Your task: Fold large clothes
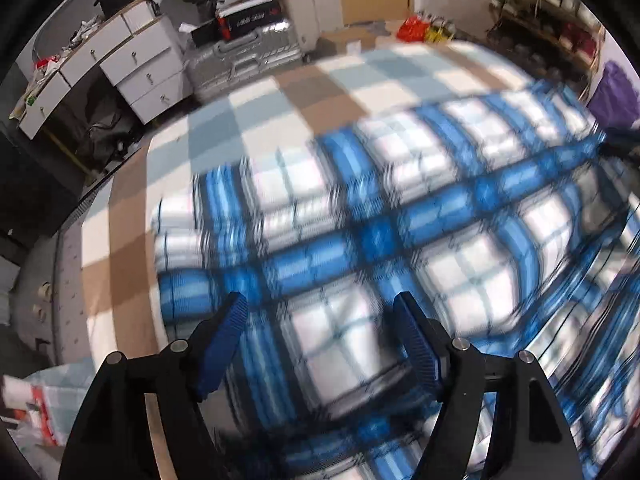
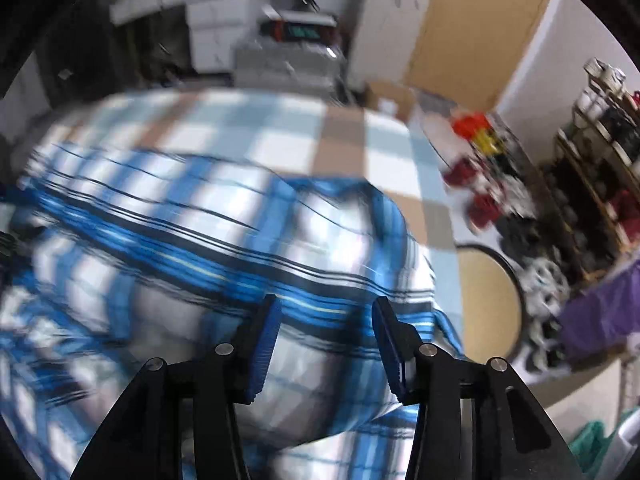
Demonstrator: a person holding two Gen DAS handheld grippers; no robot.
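I see the blue checked shirt (image 1: 380,216) lying on the bed cover (image 1: 280,92), filling my view from 12 to 6 o'clock. My left gripper (image 1: 320,312) and right gripper (image 2: 324,316) are both spread wide, pinching nothing.

A checked bed cover in pale blue, white and brown squares (image 1: 280,92) spreads over the bed. Behind it stands a white chest of drawers with small metal handles (image 1: 144,68), and next to this a silver ribbed hard suitcase (image 1: 244,60) with a black box (image 1: 248,20) on top. A light brown wooden door (image 2: 472,32) is at the far wall. A round wooden stool with a black rim (image 2: 490,300) stands beside the bed, near a purple cloth (image 2: 600,316) and open shelves full of small objects (image 2: 604,152).
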